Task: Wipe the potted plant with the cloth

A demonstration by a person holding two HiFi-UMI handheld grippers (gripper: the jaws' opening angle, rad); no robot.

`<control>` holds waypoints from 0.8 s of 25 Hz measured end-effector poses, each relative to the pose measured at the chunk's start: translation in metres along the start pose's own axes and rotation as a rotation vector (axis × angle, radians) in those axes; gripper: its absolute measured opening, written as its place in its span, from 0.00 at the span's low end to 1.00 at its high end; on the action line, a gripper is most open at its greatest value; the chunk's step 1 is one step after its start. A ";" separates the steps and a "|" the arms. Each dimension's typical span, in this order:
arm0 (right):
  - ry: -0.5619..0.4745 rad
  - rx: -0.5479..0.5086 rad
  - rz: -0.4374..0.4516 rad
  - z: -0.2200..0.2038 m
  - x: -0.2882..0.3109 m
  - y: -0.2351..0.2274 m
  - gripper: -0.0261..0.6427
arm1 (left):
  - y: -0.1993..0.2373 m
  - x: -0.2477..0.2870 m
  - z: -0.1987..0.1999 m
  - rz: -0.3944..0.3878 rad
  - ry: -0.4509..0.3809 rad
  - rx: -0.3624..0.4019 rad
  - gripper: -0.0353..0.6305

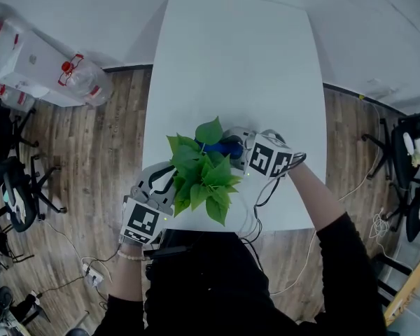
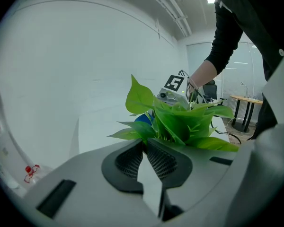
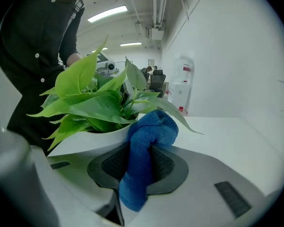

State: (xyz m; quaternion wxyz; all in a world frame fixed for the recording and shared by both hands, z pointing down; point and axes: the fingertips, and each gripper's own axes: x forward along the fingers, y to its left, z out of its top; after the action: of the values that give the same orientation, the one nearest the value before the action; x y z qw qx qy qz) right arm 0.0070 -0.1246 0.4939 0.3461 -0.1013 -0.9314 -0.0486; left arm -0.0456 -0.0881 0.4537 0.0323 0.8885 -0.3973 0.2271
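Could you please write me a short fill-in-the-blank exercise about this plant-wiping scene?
The right tool grips a ___ cloth. The plant has ___ leaves. Its pot stands on a ___ table.
Missing words: blue; green; white.

One potted plant (image 1: 203, 175), one blue cloth (image 1: 227, 148), two grippers (image 1: 164, 182) (image 1: 241, 145), one table (image 1: 231, 61)
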 end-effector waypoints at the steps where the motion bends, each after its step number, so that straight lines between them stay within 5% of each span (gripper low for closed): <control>1: 0.004 0.000 0.001 -0.001 0.001 0.001 0.22 | 0.001 0.000 0.000 0.002 0.000 -0.002 0.11; 11: 0.101 -0.015 -0.016 -0.036 0.017 0.014 0.22 | 0.001 0.003 0.001 0.016 0.006 -0.008 0.11; 20: 0.037 0.058 -0.079 -0.027 0.000 0.018 0.22 | 0.003 0.004 0.000 0.022 0.008 -0.013 0.10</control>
State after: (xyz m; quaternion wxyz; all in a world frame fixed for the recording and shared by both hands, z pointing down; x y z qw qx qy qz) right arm 0.0279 -0.1116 0.5145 0.3637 -0.0532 -0.9293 -0.0369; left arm -0.0452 -0.0930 0.4553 0.0370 0.8830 -0.4085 0.2283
